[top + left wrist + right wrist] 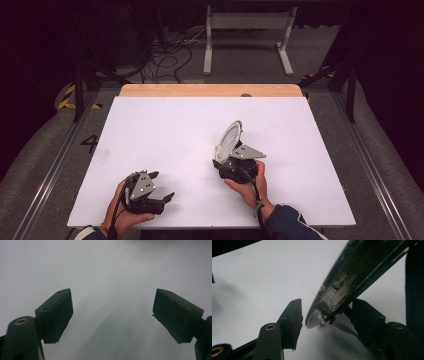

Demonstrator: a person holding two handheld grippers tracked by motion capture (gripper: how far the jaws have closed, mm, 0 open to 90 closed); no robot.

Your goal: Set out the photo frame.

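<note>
Mirror (229, 140) stands tilted on the white table (165, 130) between the right gripper (227, 159)'s jaws, which stand slightly apart from it. Left gripper (162, 187) gapes wide, empty, well apart.

Round mirror (229, 139) on-edge on table (165, 130), probably touching, right of left gripper (159, 186).

Round mirror (352, 275) tilted between the tool's (325, 315) parted jaws, above white table (262, 277).
</note>
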